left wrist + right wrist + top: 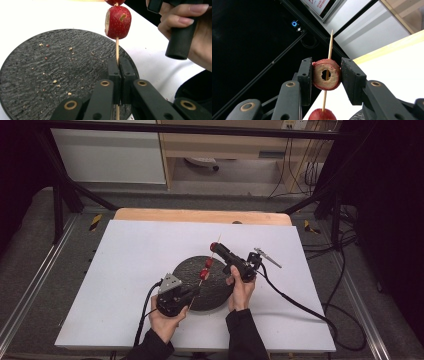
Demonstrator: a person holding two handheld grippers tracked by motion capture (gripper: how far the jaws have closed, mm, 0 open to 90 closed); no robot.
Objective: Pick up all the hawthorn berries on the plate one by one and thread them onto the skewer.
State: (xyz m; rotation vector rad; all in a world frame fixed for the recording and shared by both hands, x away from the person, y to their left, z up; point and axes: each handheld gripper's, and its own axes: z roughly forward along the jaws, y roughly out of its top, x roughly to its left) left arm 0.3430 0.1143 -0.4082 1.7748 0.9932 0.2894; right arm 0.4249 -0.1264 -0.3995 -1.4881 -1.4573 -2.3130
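Observation:
A thin wooden skewer [205,270] slants over a round black slate plate [220,292]. My left gripper [194,292] is shut on the skewer's lower end [117,53]; a red fruit piece [118,22] is threaded just above the jaws. My right gripper [216,247] is shut on another red hollow-cored fruit piece [326,77], with the skewer [329,45] running through its hole. A further red piece [322,115] sits lower on the stick. In the high view three red pieces [204,274] show along the skewer.
The plate [37,75], dotted with crumbs, lies on a white board [130,270] over a wooden table [200,215]. A black frame and cables surround the table. A person's hand [185,22] holds the right gripper's handle close by.

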